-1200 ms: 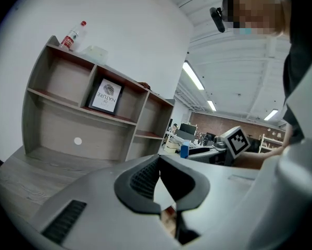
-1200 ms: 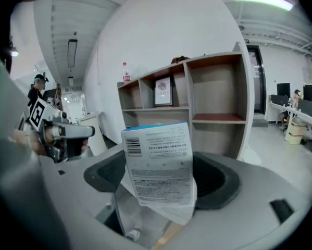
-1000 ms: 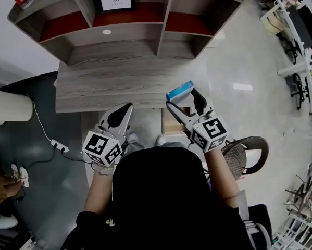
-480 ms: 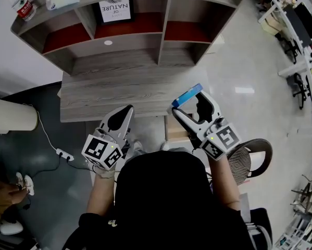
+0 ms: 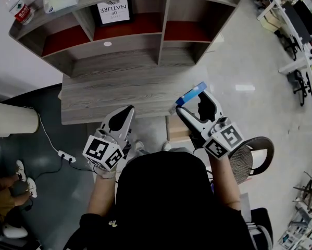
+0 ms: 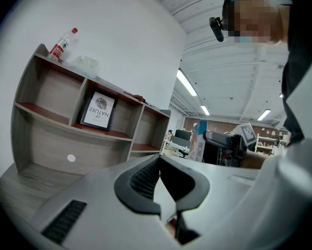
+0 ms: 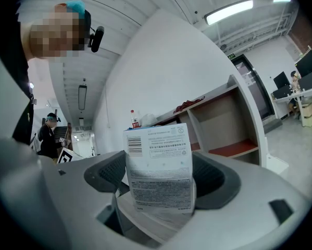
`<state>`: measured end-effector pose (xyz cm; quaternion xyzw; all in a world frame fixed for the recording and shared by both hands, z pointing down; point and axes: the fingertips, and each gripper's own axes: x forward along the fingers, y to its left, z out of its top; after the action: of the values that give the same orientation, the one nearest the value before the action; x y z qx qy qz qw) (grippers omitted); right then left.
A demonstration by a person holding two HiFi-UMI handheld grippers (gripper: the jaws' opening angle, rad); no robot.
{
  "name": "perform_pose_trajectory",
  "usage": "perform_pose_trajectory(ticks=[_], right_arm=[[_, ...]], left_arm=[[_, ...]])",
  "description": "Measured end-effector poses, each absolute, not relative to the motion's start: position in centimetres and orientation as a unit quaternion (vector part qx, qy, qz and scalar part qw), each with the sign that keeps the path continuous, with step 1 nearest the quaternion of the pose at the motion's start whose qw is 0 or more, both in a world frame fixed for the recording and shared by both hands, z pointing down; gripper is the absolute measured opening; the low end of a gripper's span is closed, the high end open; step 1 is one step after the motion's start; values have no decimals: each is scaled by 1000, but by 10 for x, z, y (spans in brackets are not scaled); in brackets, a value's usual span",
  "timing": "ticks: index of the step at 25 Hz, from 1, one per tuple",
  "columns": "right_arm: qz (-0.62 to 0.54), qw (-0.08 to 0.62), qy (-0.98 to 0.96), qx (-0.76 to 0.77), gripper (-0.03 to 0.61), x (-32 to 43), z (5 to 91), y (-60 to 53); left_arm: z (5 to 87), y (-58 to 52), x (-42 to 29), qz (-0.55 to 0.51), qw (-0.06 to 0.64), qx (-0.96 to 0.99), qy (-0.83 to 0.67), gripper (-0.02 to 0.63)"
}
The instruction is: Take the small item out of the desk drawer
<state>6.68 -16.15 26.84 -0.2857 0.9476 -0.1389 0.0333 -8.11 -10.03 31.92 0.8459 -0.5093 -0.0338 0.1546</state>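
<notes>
Over the right front edge of the grey wood-grain desk (image 5: 114, 90), the right gripper (image 5: 191, 104) jaws clamp the small blue-and-white printed box (image 7: 158, 165), held above the desk. Left gripper (image 5: 127, 111) sits alongside, jaws pressed together, nothing between them.

Left tool (image 5: 127, 110) jaws together; right tool (image 5: 191, 104) raised, clamped on box (image 5: 193, 92)
</notes>
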Motion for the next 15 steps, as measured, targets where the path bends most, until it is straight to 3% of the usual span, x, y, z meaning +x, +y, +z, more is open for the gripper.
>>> perform_pose_trajectory(ticks=[15], right_arm=[[-153, 38, 944, -291, 396, 67, 274, -158]], left_arm=[[321, -94, -83, -36, 159, 846, -508, 9]])
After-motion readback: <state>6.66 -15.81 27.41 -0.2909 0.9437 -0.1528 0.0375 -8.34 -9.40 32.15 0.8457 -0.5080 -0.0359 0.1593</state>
